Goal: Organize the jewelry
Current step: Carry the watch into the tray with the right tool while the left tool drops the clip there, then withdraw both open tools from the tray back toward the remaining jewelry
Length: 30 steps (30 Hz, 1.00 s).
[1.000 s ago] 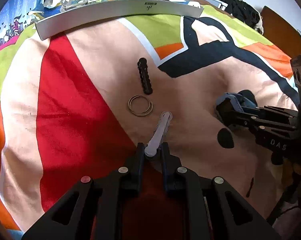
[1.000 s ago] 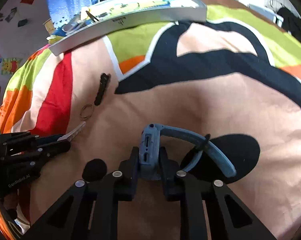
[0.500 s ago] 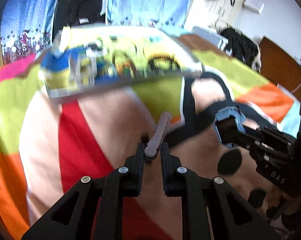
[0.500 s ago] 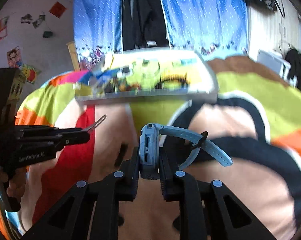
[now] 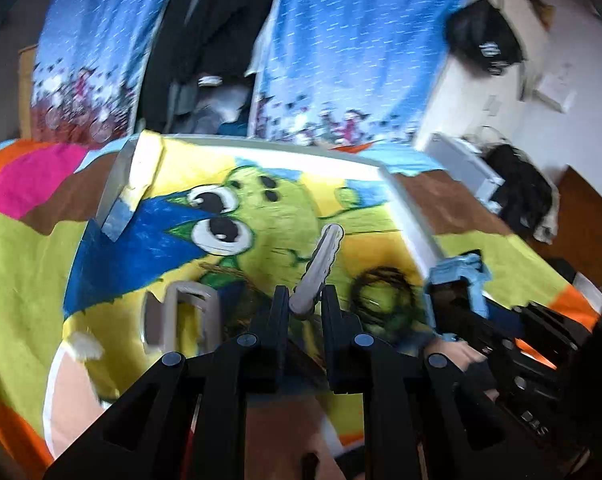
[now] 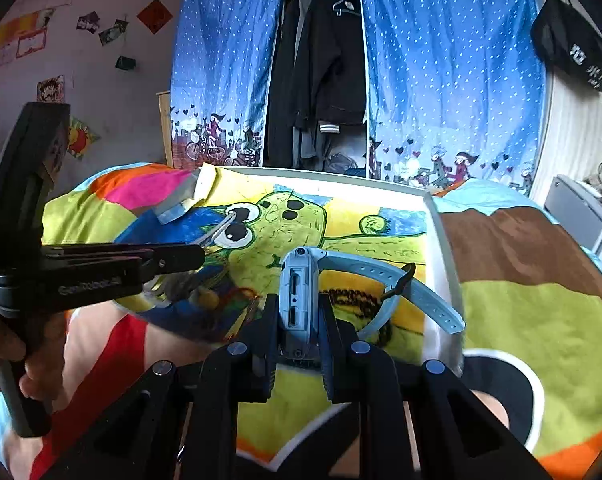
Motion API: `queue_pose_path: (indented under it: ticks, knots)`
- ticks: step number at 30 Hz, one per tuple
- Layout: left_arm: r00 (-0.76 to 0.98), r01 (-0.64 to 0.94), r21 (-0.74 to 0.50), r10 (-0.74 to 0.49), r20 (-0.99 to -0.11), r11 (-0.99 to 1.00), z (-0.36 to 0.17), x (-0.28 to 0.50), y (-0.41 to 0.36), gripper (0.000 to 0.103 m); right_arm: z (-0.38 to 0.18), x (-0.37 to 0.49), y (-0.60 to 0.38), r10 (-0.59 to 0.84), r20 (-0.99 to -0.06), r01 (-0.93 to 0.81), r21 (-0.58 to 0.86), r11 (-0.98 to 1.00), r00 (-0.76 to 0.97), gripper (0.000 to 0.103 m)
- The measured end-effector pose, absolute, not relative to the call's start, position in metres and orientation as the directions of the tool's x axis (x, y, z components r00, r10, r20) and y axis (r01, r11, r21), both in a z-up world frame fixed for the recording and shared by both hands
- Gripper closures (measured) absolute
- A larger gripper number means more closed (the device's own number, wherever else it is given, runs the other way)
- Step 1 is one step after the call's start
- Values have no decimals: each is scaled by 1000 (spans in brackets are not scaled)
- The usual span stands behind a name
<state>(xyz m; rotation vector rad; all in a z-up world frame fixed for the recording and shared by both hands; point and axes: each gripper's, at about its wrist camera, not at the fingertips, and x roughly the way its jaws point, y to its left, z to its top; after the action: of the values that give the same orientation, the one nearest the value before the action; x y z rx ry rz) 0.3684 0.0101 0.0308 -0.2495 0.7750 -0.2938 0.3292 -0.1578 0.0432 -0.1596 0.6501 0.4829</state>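
My left gripper (image 5: 304,300) is shut on a slim silver hair clip (image 5: 319,264) that sticks out forward over the tray. The white-rimmed tray (image 5: 407,208), lined with a green cartoon drawing, lies on the bed. My right gripper (image 6: 299,320) is shut on the case of a light blue watch (image 6: 297,288), whose strap curls off to the right above the tray (image 6: 437,248). In the right wrist view the left gripper (image 6: 199,254) hangs at the left with the hair clip (image 6: 217,232). A dark beaded bracelet (image 6: 353,300) and a grey rectangular clip (image 5: 189,312) lie in the tray.
A colourful bedspread (image 6: 541,320) lies around the tray. Blue curtains (image 6: 441,80) and dark hanging clothes (image 6: 321,80) stand behind the bed. A person's hand (image 6: 5,352) holds the left gripper's handle. A white cabinet (image 6: 581,208) is at the right.
Both grippers have lifted off the bedspread and moved forward over the tray, each still holding its item. The black piece and the rings on the bedspread have dropped out of view.
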Motion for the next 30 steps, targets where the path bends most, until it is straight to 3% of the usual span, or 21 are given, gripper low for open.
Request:
queue_pose_path:
  ticks: [9,17,23,27,29,30]
  knots:
    - [612,90,-356,-334,-717,930,-2,390,21,90,12,357,-147,368,-668,-479,19,878,647,86]
    - [596,73,-374,-341,-727,925,-5,388,27,87,2,356,-159,368,-689,-457,61,887,624,85]
    - [635,84,-388,-349,-689,918,10,377,26,56,20,347,-171,364,-663,-435,64,898,654,70]
    - [684,109,-375,-343,-643,921,31,361,24,39,37,331,-183,352,-621,-396,73,915,700,42]
    - [720,113,-354,-322,-615,928,43,348,24,37,44,322,-189,348,-601,-377,83,923,720,35]
    - [740,103,-336,-298,-603,936,48,341,23,26,48,315,-193,349,-588,-367,95,926,730,32]
